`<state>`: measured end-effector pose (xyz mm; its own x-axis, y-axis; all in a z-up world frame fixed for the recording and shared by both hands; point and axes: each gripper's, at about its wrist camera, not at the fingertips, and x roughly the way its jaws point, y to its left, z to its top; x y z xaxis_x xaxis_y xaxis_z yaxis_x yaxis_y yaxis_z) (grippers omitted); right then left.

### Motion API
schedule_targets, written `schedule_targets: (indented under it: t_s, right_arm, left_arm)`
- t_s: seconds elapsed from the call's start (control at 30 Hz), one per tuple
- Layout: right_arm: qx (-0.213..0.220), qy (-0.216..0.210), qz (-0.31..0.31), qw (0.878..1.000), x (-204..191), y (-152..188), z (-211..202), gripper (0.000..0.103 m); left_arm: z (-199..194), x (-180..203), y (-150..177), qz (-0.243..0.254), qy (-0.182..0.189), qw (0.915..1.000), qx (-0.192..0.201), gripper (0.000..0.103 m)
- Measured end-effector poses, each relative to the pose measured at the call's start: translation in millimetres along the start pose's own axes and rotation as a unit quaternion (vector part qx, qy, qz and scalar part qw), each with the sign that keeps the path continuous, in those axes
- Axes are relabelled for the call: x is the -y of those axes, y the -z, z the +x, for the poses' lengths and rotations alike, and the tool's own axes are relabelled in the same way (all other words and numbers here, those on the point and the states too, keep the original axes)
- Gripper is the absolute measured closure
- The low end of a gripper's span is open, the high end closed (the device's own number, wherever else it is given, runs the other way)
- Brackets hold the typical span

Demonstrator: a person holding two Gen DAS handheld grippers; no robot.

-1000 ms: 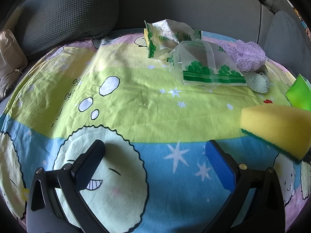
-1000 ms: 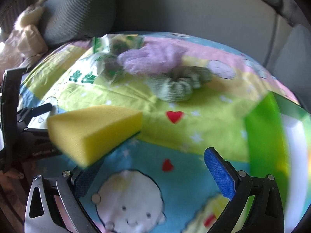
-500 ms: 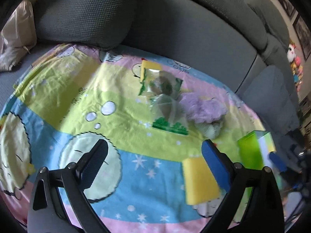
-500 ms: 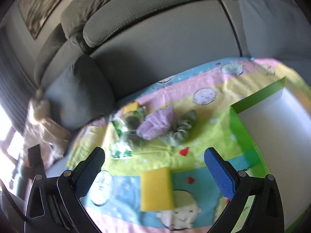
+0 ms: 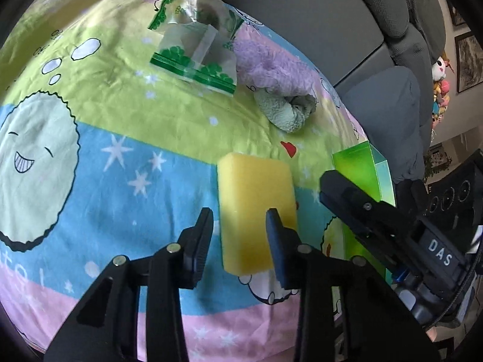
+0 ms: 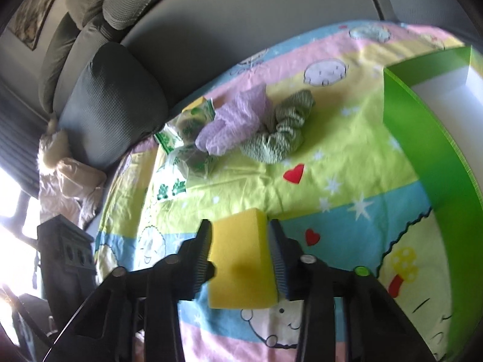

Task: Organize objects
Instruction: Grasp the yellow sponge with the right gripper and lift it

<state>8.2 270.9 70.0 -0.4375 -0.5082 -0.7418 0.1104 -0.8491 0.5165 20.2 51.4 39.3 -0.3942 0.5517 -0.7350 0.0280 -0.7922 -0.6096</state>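
Left gripper (image 5: pixel 240 217) and right gripper (image 6: pixel 238 226) — fingers just narrowed, pinching nothing — hover over the sponge (image 5: pixel 253 187).

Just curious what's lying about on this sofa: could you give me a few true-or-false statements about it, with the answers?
1. The yellow sponge lies inside the green box. False: it lies flat on the cartoon blanket, beside the box.
2. The purple cloth touches the green cloth. True.
3. Both cloths are in the green box. False: they lie on the blanket, apart from it.
4. Plastic bags with green print lie next to the purple cloth. True.
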Motion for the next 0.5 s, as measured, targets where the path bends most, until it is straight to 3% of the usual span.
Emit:
schedule_targets:
  t_s: [0.07,0.5]
  right_arm:
    - [-0.01,0.008,0.002,1.0,1.1,1.7,6.0,0.072]
    - [-0.06,0.037,0.014,0.997,7.5,8.4,32.8,0.072]
  left_arm:
    - [0.8,6.3,2.1,0.01,0.001,1.0,-0.001,0.07]
    - [17.0,15.1,11.3,0.044,-0.011,0.999,-0.006,0.079]
